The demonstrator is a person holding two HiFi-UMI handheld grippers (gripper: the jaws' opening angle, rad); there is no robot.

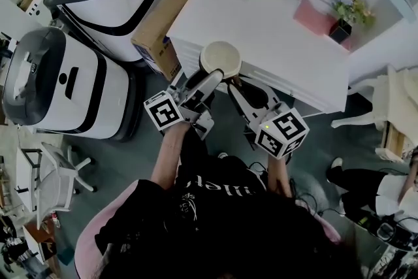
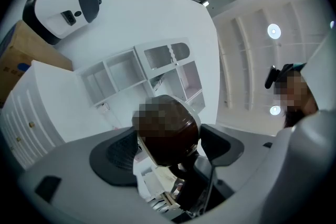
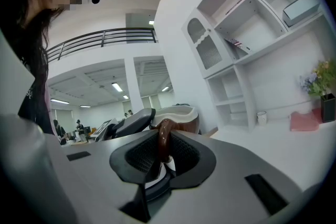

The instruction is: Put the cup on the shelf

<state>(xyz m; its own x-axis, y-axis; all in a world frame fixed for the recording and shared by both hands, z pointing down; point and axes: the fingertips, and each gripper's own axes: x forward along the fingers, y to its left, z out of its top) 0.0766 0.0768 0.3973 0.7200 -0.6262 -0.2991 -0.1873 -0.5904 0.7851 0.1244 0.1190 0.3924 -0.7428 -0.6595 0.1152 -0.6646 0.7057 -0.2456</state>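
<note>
- Holding the cup with both tools. My left gripper has its jaws closed on the brown body. My right gripper has its jaws pinched narrow on the handle.
- Between my left jaws the cup fills the whole gap. As far as I can judge, it meets the pad on either side.
- Between my right jaws the handle stands upright, and the cream rim sits just past the fingertips.
- The cup hangs in the air just ahead of both grippers, about over the near edge of the table.
- The shelf stands well ahead of my right gripper, up and to its right, beyond the table.
- I judge the cup to be glazed ceramic, so stiff, fairly weighty for its size, slick on the outside, and likely to chip or break if knocked or dropped.
- A pinch on the handle alone would let the cup swing about that thin loop. The body grip should carry the weight and the handle grip should only steady it.
- I would set it down gently on its base and avoid squeezing harder on the smooth wall.
</note>
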